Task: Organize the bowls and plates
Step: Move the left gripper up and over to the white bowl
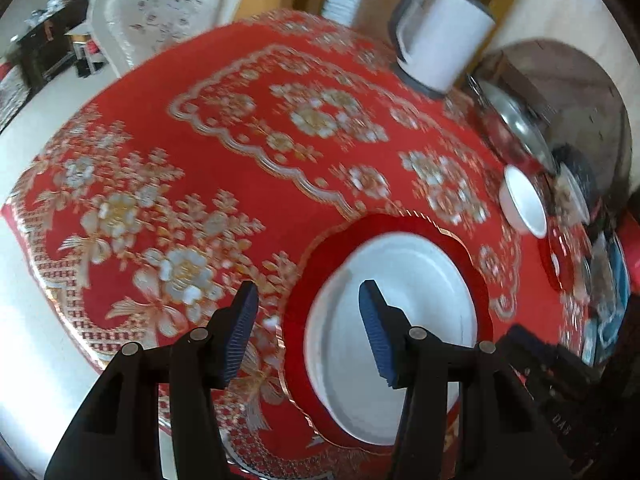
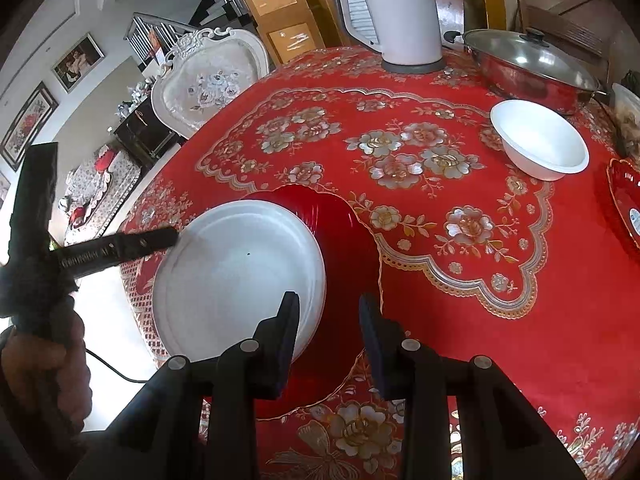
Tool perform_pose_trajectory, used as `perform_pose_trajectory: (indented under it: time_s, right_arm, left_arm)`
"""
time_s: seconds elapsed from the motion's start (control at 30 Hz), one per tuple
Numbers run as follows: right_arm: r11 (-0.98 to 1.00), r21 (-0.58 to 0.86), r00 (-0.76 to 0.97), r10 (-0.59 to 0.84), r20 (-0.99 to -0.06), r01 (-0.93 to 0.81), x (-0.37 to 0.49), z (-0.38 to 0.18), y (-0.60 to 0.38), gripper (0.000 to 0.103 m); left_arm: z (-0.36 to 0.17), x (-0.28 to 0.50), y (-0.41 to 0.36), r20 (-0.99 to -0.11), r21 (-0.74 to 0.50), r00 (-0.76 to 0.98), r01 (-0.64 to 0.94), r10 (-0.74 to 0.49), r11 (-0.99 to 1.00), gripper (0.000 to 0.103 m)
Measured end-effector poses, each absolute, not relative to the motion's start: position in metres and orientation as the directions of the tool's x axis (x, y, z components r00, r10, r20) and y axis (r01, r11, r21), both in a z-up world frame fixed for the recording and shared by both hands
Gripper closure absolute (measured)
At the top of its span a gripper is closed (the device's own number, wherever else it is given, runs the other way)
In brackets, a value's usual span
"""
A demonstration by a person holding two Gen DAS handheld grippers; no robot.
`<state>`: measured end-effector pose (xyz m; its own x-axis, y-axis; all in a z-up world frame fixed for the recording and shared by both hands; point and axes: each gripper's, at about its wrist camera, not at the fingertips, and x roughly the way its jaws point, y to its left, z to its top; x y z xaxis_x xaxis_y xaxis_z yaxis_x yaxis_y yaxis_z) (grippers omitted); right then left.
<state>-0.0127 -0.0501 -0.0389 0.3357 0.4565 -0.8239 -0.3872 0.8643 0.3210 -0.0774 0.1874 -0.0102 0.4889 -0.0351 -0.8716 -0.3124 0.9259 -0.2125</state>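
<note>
A white plate (image 2: 240, 272) lies on a red scalloped plate (image 2: 348, 240) near the table's front edge, shifted to the red plate's left side. My left gripper (image 1: 308, 286) is open; the white plate (image 1: 400, 320) has its near rim between the blue pads, above the red plate (image 1: 400, 228). In the right wrist view a left gripper finger (image 2: 120, 246) reaches the white plate's left rim. My right gripper (image 2: 329, 298) is open and hovers over the white plate's right rim and the red plate. A white bowl (image 2: 540, 140) stands apart at the far right.
A white kettle (image 2: 396, 12) and a lidded steel pot (image 2: 532, 64) stand at the table's back. Another red plate (image 2: 624, 200) lies at the right edge. A white chair (image 2: 208, 80) stands behind the red flowered tablecloth (image 2: 440, 300). A hand (image 2: 40, 360) holds the left gripper.
</note>
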Motion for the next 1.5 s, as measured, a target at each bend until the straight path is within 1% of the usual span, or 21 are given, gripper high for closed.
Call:
perform_pose_trajectory:
  time_s: [0.13, 0.2, 0.27, 0.33, 0.53, 0.8, 0.97, 1.07, 1.13, 1.27, 1.3, 1.33, 1.37, 1.4, 1.47, 1.5]
  right_arm:
    - [0.862, 0.326, 0.332, 0.461, -0.823, -0.388, -0.013, -0.040, -0.050, 0.070]
    - [0.862, 0.327, 0.330, 0.460, -0.824, -0.387, -0.013, -0.040, -0.051, 0.070]
    - [0.862, 0.331, 0.328, 0.462, -0.824, -0.383, -0.012, -0.041, -0.051, 0.070]
    - [0.862, 0.332, 0.327, 0.462, -0.824, -0.383, -0.011, -0.041, -0.052, 0.070]
    - [0.861, 0.338, 0.322, 0.466, -0.824, -0.380, -0.010, -0.043, -0.053, 0.070]
    - [0.867, 0.341, 0.331, 0.463, -0.822, -0.364, -0.010, -0.042, -0.060, 0.070]
    - [0.869, 0.344, 0.339, 0.463, -0.819, -0.355, -0.011, -0.041, -0.063, 0.070]
    - [0.871, 0.347, 0.349, 0.464, -0.814, -0.349, -0.009, -0.039, -0.067, 0.070]
    - [0.875, 0.344, 0.361, 0.460, -0.811, -0.342, -0.008, -0.037, -0.071, 0.070]
    - [0.890, 0.331, 0.400, 0.440, -0.804, -0.312, -0.002, -0.030, -0.087, 0.070]
    - [0.897, 0.327, 0.417, 0.430, -0.801, -0.296, 0.000, -0.027, -0.094, 0.070]
    - [0.902, 0.329, 0.429, 0.425, -0.797, -0.281, 0.002, -0.025, -0.100, 0.067]
    - [0.907, 0.332, 0.446, 0.417, -0.792, -0.259, 0.005, -0.021, -0.110, 0.062]
    - [0.911, 0.332, 0.460, 0.411, -0.787, -0.245, 0.007, -0.019, -0.117, 0.060]
    - [0.920, 0.333, 0.497, 0.392, -0.774, -0.206, 0.010, -0.012, -0.136, 0.048]
    - [0.923, 0.336, 0.513, 0.383, -0.768, -0.187, 0.012, -0.009, -0.145, 0.046]
  left_arm:
    - [-0.001, -0.084, 0.204, -0.849, -0.188, 0.526, -0.399, 0.056, 0.898, 0.052]
    - [-0.003, -0.083, 0.210, -0.860, -0.144, 0.500, -0.434, 0.105, 0.889, 0.052]
    - [-0.011, -0.083, 0.209, -0.886, -0.121, 0.453, -0.436, 0.101, 0.892, 0.052]
    - [-0.019, -0.082, 0.204, -0.912, -0.072, 0.393, -0.428, 0.114, 0.901, 0.052]
    - [-0.026, -0.082, 0.189, -0.924, 0.000, 0.352, -0.386, 0.147, 0.923, 0.052]
    - [-0.035, -0.071, 0.172, -0.936, 0.010, 0.329, -0.332, 0.125, 0.943, 0.052]
    - [-0.033, -0.071, 0.174, -0.933, 0.008, 0.335, -0.350, 0.133, 0.937, 0.052]
    - [-0.024, -0.073, 0.183, -0.918, -0.018, 0.371, -0.391, 0.139, 0.920, 0.052]
    - [-0.015, -0.073, 0.188, -0.900, -0.066, 0.418, -0.411, 0.124, 0.909, 0.052]
    - [0.009, -0.065, 0.178, -0.844, -0.103, 0.524, -0.369, 0.116, 0.924, 0.052]
    - [0.014, -0.060, 0.170, -0.832, -0.115, 0.546, -0.339, 0.096, 0.934, 0.046]
    - [0.017, -0.055, 0.163, -0.827, -0.125, 0.557, -0.308, 0.072, 0.943, 0.037]
    - [0.019, -0.049, 0.154, -0.824, -0.137, 0.565, -0.277, 0.046, 0.951, 0.035]
    - [0.021, -0.044, 0.144, -0.820, -0.155, 0.572, -0.243, 0.012, 0.957, 0.034]
    - [0.024, -0.034, 0.126, -0.819, -0.186, 0.572, -0.186, -0.048, 0.965, 0.034]
    - [0.024, -0.029, 0.117, -0.819, -0.213, 0.568, -0.159, -0.087, 0.964, 0.034]
